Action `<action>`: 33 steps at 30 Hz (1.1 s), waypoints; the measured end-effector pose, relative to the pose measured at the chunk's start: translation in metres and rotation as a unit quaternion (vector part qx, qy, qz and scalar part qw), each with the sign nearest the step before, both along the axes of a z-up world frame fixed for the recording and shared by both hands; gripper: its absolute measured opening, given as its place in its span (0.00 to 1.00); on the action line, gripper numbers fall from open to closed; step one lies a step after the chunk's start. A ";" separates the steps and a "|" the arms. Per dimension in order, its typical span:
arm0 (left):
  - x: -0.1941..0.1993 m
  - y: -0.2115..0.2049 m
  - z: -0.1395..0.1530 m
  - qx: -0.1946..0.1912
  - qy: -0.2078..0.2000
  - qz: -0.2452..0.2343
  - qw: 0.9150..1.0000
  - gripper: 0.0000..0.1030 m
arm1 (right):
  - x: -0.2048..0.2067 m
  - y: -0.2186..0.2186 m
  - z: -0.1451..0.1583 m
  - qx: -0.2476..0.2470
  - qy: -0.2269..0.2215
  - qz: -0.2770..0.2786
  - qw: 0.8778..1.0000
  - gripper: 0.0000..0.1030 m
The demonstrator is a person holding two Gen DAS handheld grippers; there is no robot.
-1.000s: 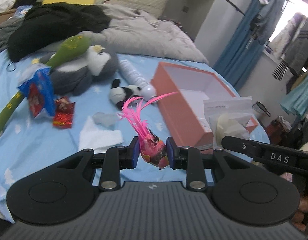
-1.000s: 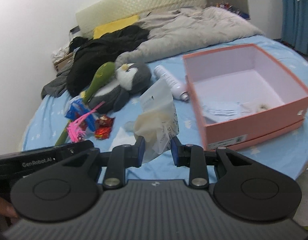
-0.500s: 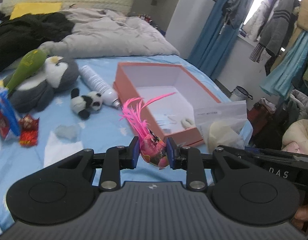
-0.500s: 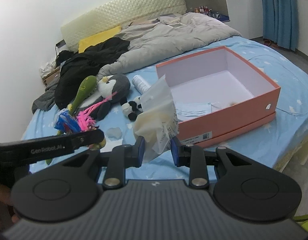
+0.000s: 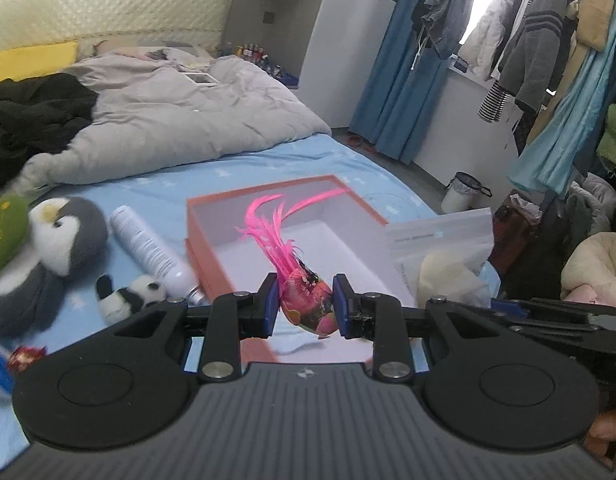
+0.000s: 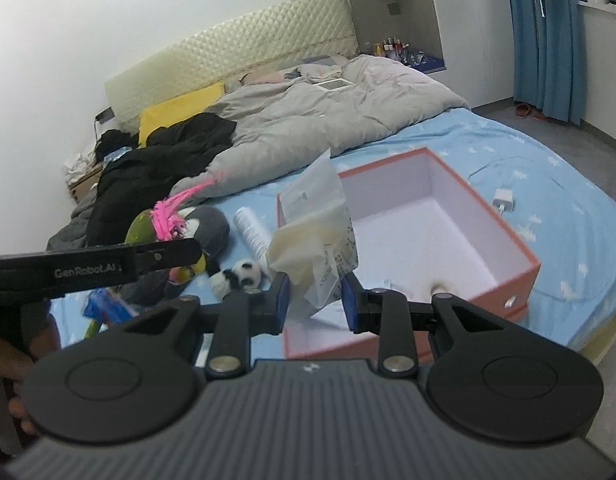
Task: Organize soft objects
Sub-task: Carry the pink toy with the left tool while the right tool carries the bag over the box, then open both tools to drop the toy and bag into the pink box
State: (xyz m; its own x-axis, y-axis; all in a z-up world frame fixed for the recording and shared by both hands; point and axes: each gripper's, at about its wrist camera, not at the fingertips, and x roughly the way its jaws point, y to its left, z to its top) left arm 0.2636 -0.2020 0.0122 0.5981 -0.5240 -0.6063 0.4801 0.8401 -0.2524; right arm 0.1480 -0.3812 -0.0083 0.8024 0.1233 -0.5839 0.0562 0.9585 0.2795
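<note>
Soft toys and a bag are being gathered toward the pink box [image 5: 211,236], which sits open on the blue bed [image 5: 336,160], near its right edge. Left hand-held gripper [image 5: 303,306] is clenched on a small pink feathered bird toy [image 5: 308,300], pads pressing its body on both sides, feathers sticking up in front of the box opening. Right hand-held gripper [image 6: 315,299] is grasping a clear plastic bag [image 6: 320,224] with something cream and soft inside; the bag stands up between the jaws, just at the near-left corner of the box. Box inside looks mostly bare apart from a small item at the near wall, hard to make out.

Step in hand, as judged: carry both items over the box and drop them in. To do it well, bring each gripper clear over the rim before letting go, since both loads hang at the near edge and an early release could land them on the bed or tip off the side. Lower the bird so the feathers go in without catching the wall. The bag is floppy, so set it low rather than dropping it.

Still left on the bed, far left of the box: penguin plush [image 5: 55,236], small panda plush [image 5: 135,294], green plush [image 5: 1,232], and a white bottle [image 5: 147,248] touching the panda.
</note>
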 end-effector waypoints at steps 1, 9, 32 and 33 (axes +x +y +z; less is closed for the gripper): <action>0.009 -0.006 -0.001 0.002 0.005 -0.003 1.000 0.32 | 0.006 -0.003 -0.001 -0.002 0.002 0.000 1.000 0.31; 0.071 -0.051 -0.040 0.022 0.059 -0.031 0.998 0.32 | 0.064 -0.026 -0.033 0.016 0.058 0.000 0.998 0.31; 0.141 -0.086 -0.128 0.050 0.128 -0.027 0.990 0.50 | 0.137 -0.058 -0.122 0.021 0.166 -0.001 0.986 0.47; 0.139 -0.084 -0.125 0.048 0.127 -0.027 0.990 0.50 | 0.136 -0.058 -0.121 0.021 0.164 -0.003 0.986 0.47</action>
